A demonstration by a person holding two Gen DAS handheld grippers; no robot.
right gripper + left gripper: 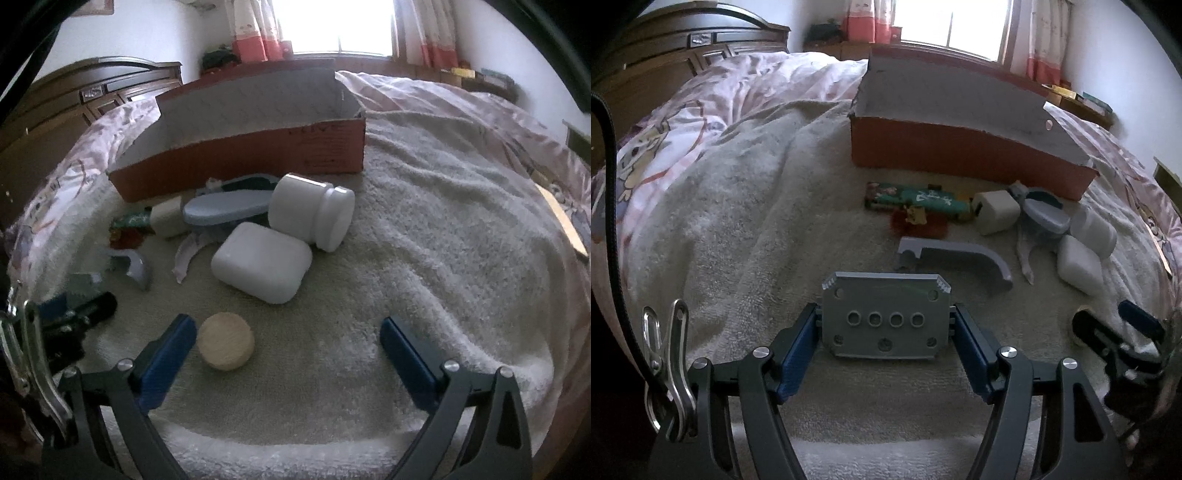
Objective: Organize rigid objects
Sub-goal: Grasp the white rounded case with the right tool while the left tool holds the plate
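Observation:
My left gripper (886, 309) is shut on a grey plate with holes (886, 332), its blue pads pressing the plate's two short sides on the towel. My right gripper (288, 321) stands open over the towel, with a round wooden disc (226, 341) lying just inside its left finger (173, 347), apart from the other finger. Beyond lie a white rounded case (262, 262), a white bottle on its side (314, 214), a blue-grey oval case (225, 212), a beige block (995, 212), a grey curved bracket (960, 254) and a green packet (923, 197). An open orange box (960, 147) stands behind them.
Everything rests on a cream towel (443, 240) spread over a pink patterned quilt (701, 110). A dark wooden headboard (683, 48) is at the left and a bright window (332, 26) at the back. A white strip of paper (1025, 258) lies among the objects.

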